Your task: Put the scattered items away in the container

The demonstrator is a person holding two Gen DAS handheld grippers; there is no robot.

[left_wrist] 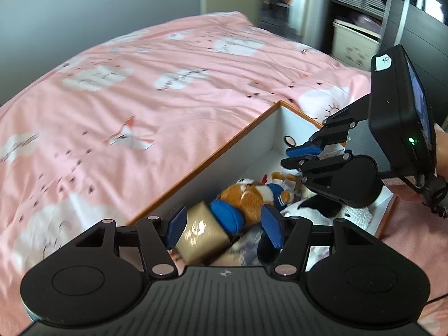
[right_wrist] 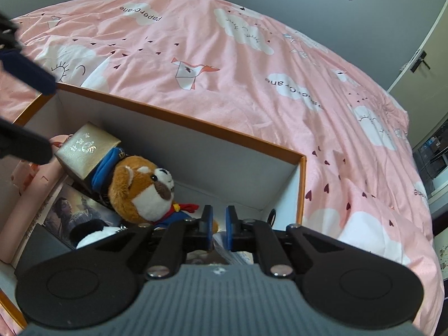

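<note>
Currently, the left gripper (left_wrist: 224, 225) hangs with its jaws wide, nothing between them, above the cardboard box (right_wrist: 179, 117), orange-edged with white walls. Inside lie a furry brown plush dog (right_wrist: 140, 187) and a glossy gold carton (right_wrist: 84, 147). The right gripper (right_wrist: 217, 228) is narrowed, empty. Pink bedspread (right_wrist: 252, 84) surrounds.

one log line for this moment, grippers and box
left gripper: open, empty | right gripper: shut, empty | box: plush dog, gold carton inside

Closed right tool (right_wrist: 217, 225) over orange-rimmed box (right_wrist: 179, 117), bear plush (right_wrist: 140, 187) inside
</note>
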